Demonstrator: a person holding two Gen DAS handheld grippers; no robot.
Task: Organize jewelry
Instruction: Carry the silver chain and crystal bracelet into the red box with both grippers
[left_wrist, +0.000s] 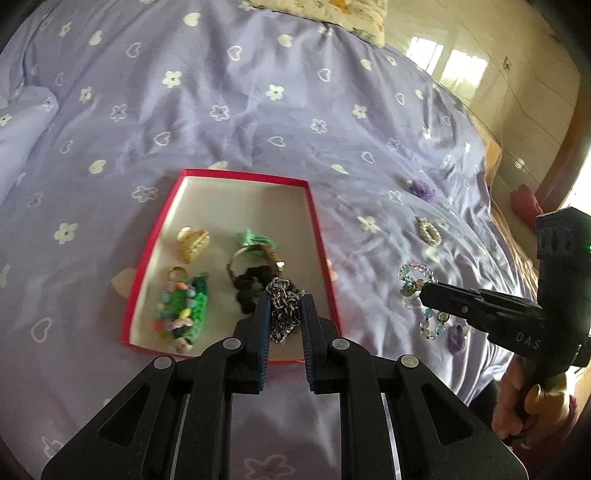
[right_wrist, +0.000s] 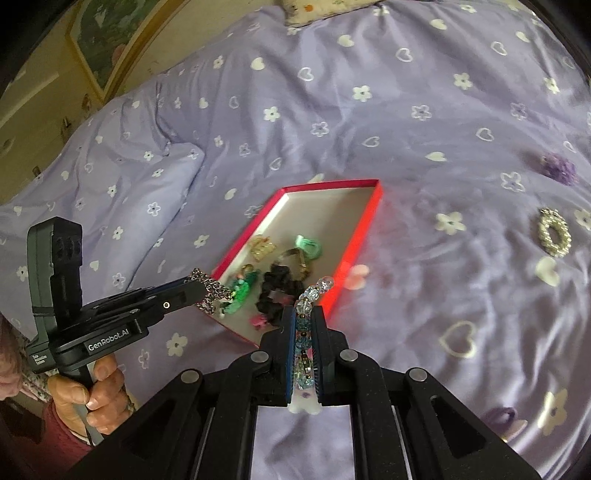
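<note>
Here, two handheld black grippers work over a bed covered in a lilac duvet printed with white flowers and hearts. The left gripper has its fingers narrowed around a bunched silver metal chain, held above the near end of a shallow red cardboard box with a pale lining. The right gripper has its fingers clamped on a string of clear blue and green glass beads, just outside the box's near corner. The step in hand appears to be carrying both pieces to the box; next, each gripper likely needs to be above the box's bare lining before its fingers spread to let go. Already inside the box lie a gold-coloured hair claw, a mint green hair tie, a metal ring-shaped bangle, a black ruffled scrunchie and a green beaded keyring charm. Still out on the duvet, well apart from the box, are a pearl-studded ring-shaped ornament and a fuzzy purple piece.
</note>
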